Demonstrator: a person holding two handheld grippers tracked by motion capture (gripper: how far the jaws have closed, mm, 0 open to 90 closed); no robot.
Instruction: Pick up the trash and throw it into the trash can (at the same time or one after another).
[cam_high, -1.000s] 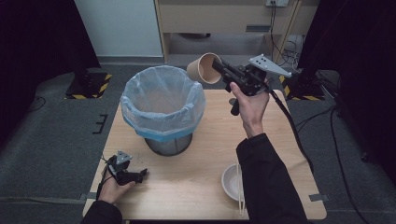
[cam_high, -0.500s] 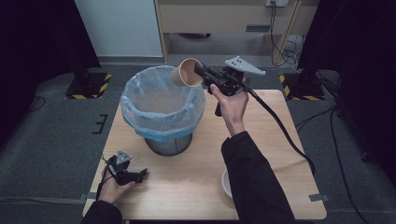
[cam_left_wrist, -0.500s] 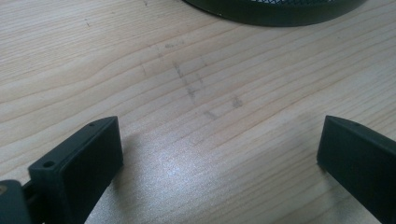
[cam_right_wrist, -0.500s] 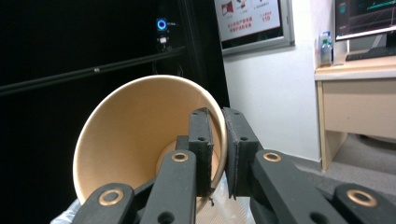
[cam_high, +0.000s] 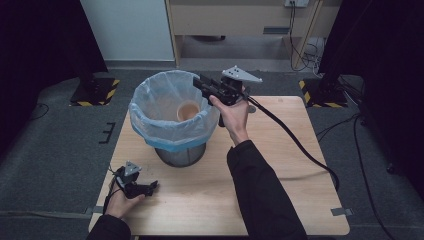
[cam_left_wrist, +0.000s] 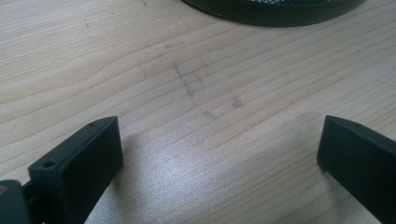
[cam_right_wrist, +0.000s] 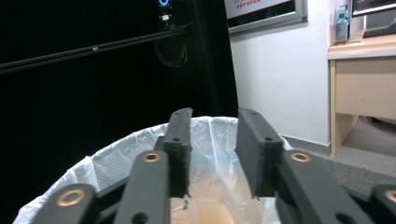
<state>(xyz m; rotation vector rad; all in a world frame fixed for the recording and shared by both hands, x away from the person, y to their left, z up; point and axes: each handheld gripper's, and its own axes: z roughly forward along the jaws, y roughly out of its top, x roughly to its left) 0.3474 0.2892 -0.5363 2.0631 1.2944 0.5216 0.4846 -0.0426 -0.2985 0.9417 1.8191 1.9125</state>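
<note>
Paper cup (cam_high: 188, 110) is lying inside the bin (cam_high: 170, 116), its tan mouth tipped up toward us; its lower body is sinking out of sight against the pale blue liner (cam_high: 150, 105), and in the right gripper view we are making out just a blurred orange patch (cam_right_wrist: 219, 212) between the jaws. We are holding the right gripper (cam_high: 200, 81) level over the bin's far rim, arm stretched forward, its jaws having just been opening and now standing released with nothing between them. We are resting the left gripper (cam_high: 152, 186) on the counter (cam_high: 280, 165) near the bin's dark base (cam_left_wrist: 275, 11), jaws spread wide and empty.
</note>
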